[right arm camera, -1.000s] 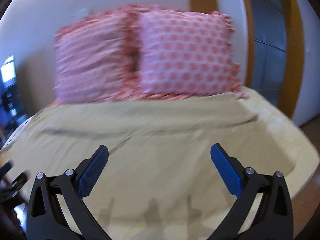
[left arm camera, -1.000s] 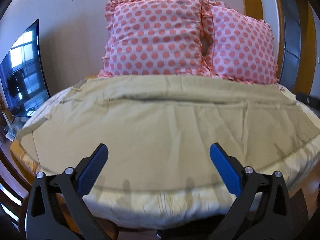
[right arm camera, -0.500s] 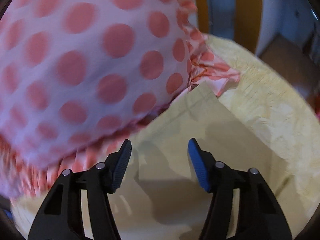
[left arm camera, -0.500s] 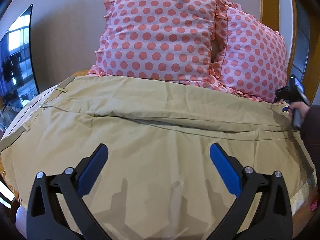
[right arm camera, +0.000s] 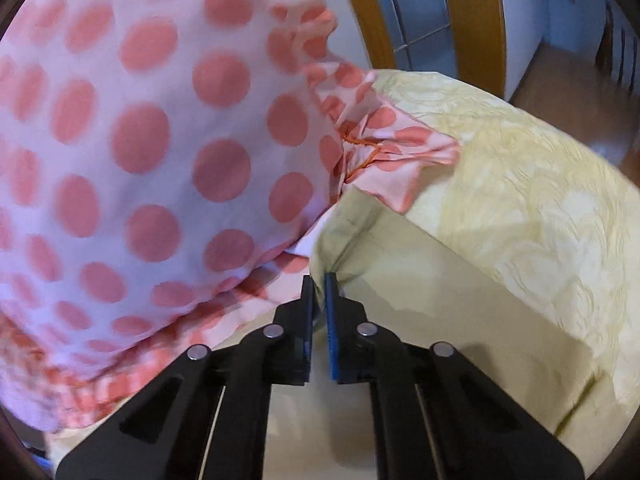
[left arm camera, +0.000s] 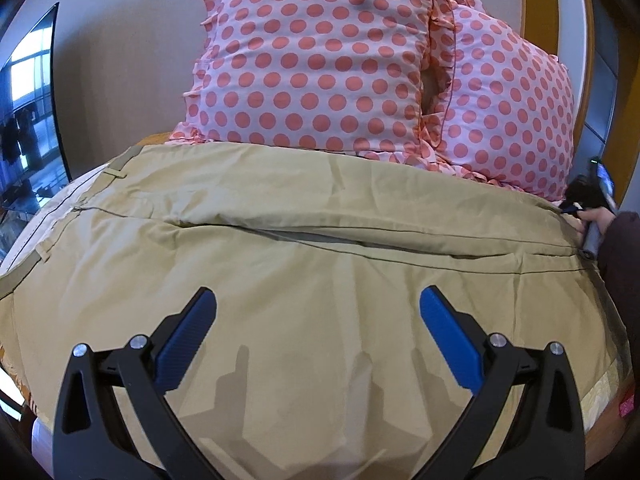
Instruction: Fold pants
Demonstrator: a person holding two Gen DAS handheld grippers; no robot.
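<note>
Two polka-dot pillows [left arm camera: 320, 64] are propped at the far end of the bed [right arm camera: 540, 200], where khaki pants [left arm camera: 320, 264] are spread flat. A far-right corner of the pants is pinched by the right gripper [right arm camera: 319, 280]; the left gripper [left arm camera: 318, 316] is held spread wide above the near fabric.

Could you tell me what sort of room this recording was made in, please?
Most likely a bedroom: khaki pants lie on a bed with a pale yellow bedspread, two pink polka-dot pillows against the wall.
</note>
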